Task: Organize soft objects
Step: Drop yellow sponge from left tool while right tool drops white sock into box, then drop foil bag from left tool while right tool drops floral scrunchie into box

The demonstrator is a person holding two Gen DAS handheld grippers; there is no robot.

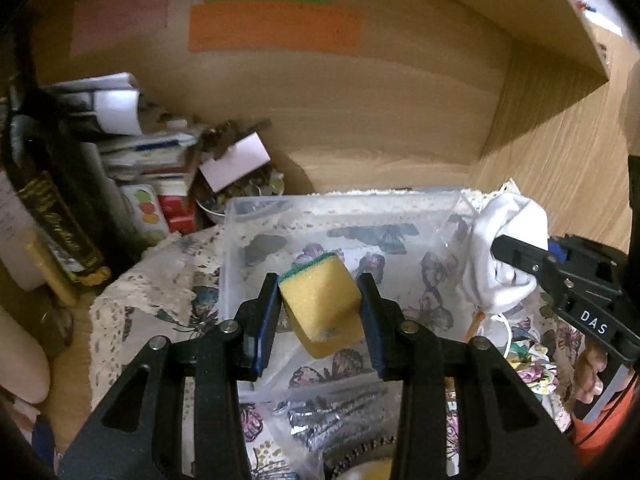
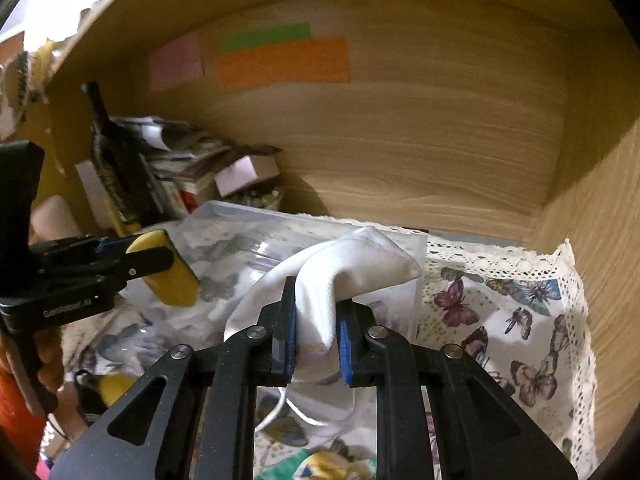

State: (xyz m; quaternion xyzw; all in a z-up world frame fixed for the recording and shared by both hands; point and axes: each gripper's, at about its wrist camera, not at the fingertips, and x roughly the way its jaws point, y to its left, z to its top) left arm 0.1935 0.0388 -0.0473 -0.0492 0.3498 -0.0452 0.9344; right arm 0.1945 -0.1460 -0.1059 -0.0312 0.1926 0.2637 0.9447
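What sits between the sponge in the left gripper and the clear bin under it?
Nothing visible does. The left gripper holds the sponge right over the open clear bin, whose floor below looks bare. The right gripper, shut on the white cloth, is over the bin's right edge, off to the side.

The setting is a home storage nook built of wood-grain panels (image 2: 420, 152). Ahead of the jaws, sticky notes (image 2: 280, 62) mark the back panel. Ahead-left stand a dark bottle (image 1: 52, 208) and stacked papers (image 1: 132, 140). Below the jaws lies a lace-edged butterfly cloth (image 2: 520, 320).
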